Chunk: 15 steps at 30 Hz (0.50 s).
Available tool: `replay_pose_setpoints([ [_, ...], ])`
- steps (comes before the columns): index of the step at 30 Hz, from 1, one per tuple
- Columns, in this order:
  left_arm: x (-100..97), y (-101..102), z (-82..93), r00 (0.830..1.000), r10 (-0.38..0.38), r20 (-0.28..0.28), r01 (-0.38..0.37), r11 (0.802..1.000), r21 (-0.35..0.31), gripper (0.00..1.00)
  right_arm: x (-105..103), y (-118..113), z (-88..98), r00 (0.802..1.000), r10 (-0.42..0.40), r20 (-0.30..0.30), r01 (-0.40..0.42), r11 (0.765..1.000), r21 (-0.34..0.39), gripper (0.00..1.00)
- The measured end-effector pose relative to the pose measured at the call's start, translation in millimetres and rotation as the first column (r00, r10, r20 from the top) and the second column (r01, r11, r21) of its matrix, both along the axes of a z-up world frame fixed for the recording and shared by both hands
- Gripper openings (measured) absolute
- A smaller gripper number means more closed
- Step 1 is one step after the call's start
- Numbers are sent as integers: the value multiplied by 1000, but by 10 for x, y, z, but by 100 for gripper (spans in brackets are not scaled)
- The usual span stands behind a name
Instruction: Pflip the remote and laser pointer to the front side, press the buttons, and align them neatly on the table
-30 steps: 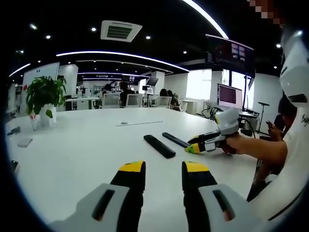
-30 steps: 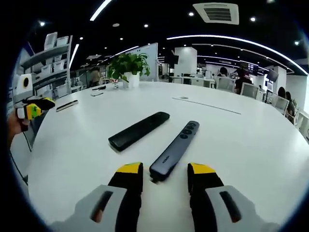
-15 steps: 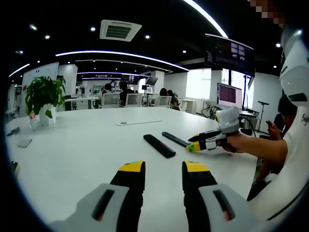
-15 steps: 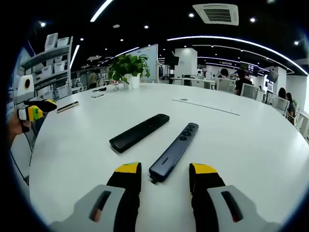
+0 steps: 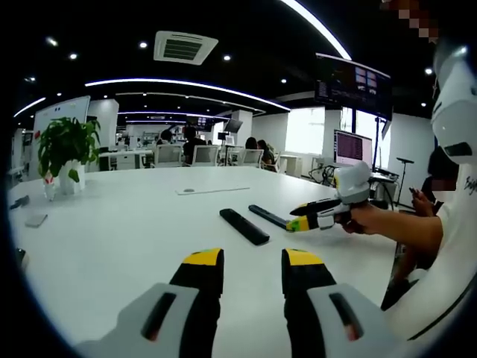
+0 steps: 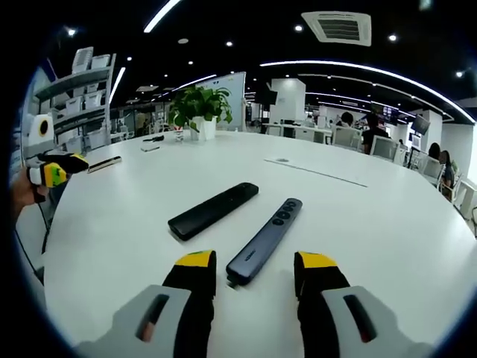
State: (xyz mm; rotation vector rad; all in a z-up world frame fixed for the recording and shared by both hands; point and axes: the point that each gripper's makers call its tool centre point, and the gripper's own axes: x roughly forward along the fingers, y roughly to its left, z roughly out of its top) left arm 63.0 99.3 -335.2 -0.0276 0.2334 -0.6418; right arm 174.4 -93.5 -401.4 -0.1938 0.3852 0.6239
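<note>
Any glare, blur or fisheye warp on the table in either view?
Right gripper view: laser pointer and remote sharp, soft shadows, table edge bowed by the fisheye. Left gripper view: bright windows wash out the background, ceiling light strips curve, far desks are soft.

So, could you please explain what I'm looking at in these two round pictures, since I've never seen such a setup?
A person holds a two-jaw gripper in each hand, and each gripper carries a fisheye camera looking along its own jaws. The left gripper is open and holds nothing. The right gripper is open, its jaws either side of the near end of the laser pointer, buttons up. Beside it on the white table lies the black remote, a plain face up. A potted plant stands farther back.
</note>
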Motion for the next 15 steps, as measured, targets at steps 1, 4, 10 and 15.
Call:
replay_pose_setpoints([
  [1, 4, -5, -1, 1000, -2, 0, 2, 1000, 0, 33, 4, -7, 15, 1000, -2, 1, 2, 1000, 2, 46],
  [4, 23, -25, -6, 1000, -14, 2, 14, 1000, 10, 33, 34, -58, 61, 1000, -7, 15, 7, 1000, 11, 46],
  [10, 31, -15, -19, 1000, -11, -4, 11, 1000, 7, 33, 64, -93, 85, 999, -11, 31, 11, 1000, 7, 45],
  [15, 69, 34, -6, 1000, 2, 2, -2, 1000, 3, 34, 74, -78, 76, 1000, -12, 14, 12, 999, 32, 45],
])
